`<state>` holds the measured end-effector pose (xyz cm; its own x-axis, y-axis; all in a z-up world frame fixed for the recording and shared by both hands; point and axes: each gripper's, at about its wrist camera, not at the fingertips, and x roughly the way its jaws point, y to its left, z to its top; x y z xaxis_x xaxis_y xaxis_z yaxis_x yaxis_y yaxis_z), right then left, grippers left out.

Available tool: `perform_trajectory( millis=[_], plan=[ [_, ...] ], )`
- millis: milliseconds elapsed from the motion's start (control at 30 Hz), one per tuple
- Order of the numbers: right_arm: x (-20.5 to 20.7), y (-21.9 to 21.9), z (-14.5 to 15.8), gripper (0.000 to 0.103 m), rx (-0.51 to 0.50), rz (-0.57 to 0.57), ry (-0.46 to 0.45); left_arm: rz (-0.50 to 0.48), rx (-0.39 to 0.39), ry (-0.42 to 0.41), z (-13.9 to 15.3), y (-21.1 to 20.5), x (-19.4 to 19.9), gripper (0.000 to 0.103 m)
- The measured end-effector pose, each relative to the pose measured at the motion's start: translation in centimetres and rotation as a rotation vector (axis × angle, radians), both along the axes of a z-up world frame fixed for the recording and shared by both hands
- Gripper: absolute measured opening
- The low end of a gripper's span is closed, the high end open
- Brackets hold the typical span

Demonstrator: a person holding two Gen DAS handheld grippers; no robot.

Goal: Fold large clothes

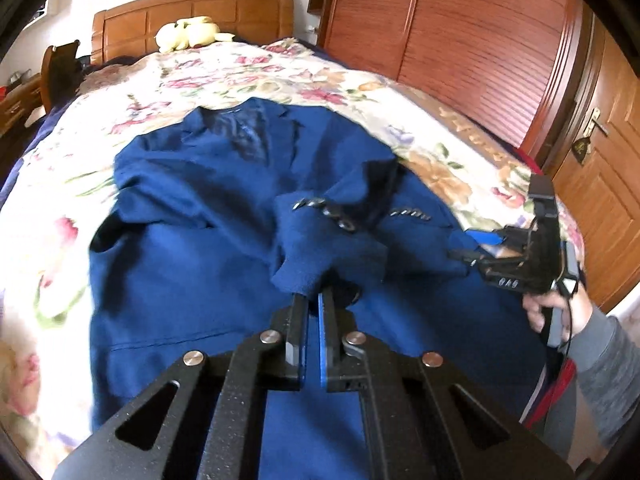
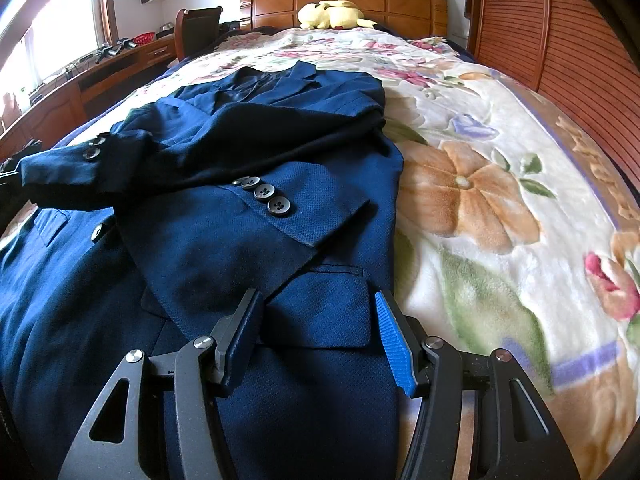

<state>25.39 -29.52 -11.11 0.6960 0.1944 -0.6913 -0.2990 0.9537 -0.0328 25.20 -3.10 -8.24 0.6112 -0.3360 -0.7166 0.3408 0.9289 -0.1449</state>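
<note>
My blue jacket [image 2: 224, 216] lies face up on the flowered blanket [image 2: 500, 208] of the bed, collar toward the far headboard and hem near me. I judge the fold about half begun: the right sleeve [image 2: 280, 216] already lies across the chest, and the left sleeve [image 1: 320, 248] is on its way over, but the body has not yet been doubled up. My left tongs [image 1: 314, 304] are clenched on the cuff end of that left sleeve, holding it raised above the jacket front. My right tongs [image 2: 316, 316] stand released, jaws roughly half apart, over the pocket flap [image 2: 324, 300] near the jacket's right edge, gripping nothing; whether they touch the cloth I cannot tell.
</note>
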Motion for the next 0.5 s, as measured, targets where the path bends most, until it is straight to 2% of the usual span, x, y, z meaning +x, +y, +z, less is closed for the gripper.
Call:
perform_trajectory(
  millis=[267,400,500],
  plan=[
    [0.0,0.0,0.0,0.059,0.000,0.001,-0.001,0.045,0.060,0.030,-1.5,3.0,-0.7,0.005],
    [0.0,0.0,0.0,0.059,0.001,0.002,0.000,0.063,0.041,0.087,-2.5,4.1,-0.8,0.005],
    [0.0,0.0,0.0,0.059,0.001,0.002,-0.001,0.073,0.083,0.076,-2.6,4.1,-1.3,0.008]
  ],
)
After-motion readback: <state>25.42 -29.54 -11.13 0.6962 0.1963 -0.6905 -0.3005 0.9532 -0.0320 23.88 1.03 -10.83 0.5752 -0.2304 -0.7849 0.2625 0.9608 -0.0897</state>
